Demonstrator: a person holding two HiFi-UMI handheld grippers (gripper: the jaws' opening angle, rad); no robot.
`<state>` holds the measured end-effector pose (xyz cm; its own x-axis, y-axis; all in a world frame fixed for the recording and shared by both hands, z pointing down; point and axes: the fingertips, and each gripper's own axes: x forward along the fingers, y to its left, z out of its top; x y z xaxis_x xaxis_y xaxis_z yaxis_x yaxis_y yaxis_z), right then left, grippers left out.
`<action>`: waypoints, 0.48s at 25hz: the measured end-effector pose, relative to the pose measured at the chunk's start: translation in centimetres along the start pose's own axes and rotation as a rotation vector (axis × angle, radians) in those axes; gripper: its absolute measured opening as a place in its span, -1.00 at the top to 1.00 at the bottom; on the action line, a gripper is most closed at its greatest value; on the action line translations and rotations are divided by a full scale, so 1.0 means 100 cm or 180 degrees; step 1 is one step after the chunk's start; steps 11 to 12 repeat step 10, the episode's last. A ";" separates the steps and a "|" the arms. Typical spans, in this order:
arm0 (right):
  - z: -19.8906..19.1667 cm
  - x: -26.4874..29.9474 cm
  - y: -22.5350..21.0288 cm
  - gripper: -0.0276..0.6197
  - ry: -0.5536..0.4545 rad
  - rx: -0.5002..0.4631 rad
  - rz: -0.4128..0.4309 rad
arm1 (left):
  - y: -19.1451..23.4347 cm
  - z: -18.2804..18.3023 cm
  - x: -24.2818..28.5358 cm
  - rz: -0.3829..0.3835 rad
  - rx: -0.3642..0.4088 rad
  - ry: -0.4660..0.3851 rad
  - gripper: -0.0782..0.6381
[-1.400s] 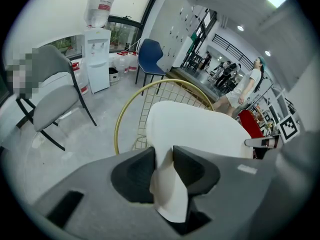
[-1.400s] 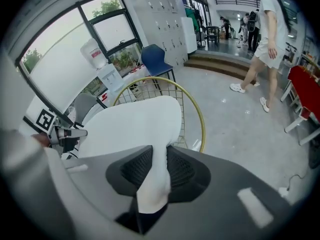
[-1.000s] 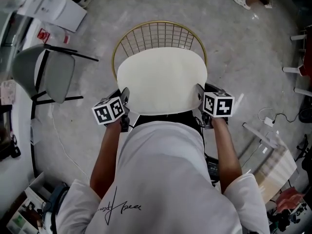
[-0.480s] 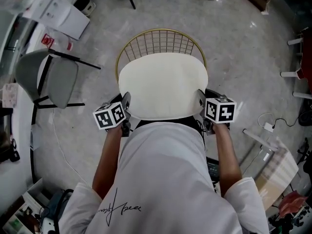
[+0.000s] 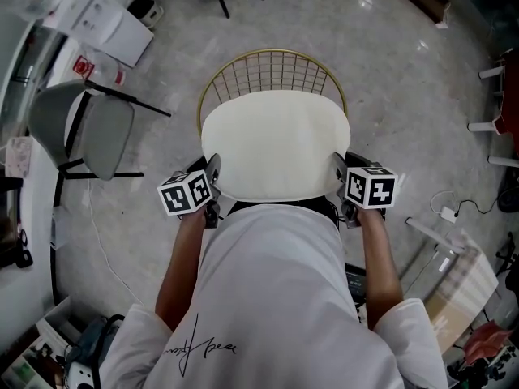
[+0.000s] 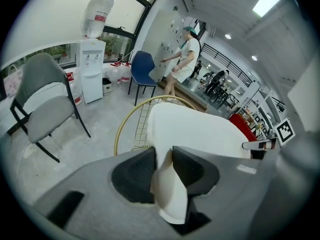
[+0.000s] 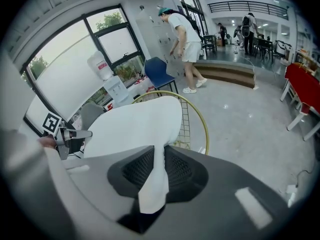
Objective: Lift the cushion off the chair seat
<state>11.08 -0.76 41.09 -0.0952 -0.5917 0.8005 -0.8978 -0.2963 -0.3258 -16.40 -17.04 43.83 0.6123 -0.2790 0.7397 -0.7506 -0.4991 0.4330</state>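
A cream oval cushion [image 5: 276,144] lies over the seat of a gold wire chair [image 5: 272,67]. My left gripper [image 5: 212,177] is shut on the cushion's front left edge, and my right gripper [image 5: 339,177] is shut on its front right edge. In the left gripper view the cushion [image 6: 200,134] is folded and pinched between the black pads of the left gripper [image 6: 164,166]. The right gripper view shows a thin fold of the cushion [image 7: 135,129] squeezed in the right gripper [image 7: 159,169], whose jaws have just been closing on it. The chair's gold rim [image 7: 200,124] shows behind it.
A grey chair [image 5: 89,132] stands to the left and white boxes [image 5: 97,14] lie at the far left. Cables [image 5: 450,209] and clutter sit on the floor at the right. A blue chair [image 6: 142,71], a water dispenser [image 6: 92,69] and a person [image 7: 182,39] are beyond.
Both grippers keep their hold on the cushion's front edge. The right one has come up a little with its side. The head view has shifted slightly.
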 end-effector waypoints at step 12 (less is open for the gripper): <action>-0.006 -0.001 0.006 0.71 -0.0016 0.0050 0.0014 | 0.005 -0.002 -0.005 -0.0008 -0.0008 -0.0005 0.49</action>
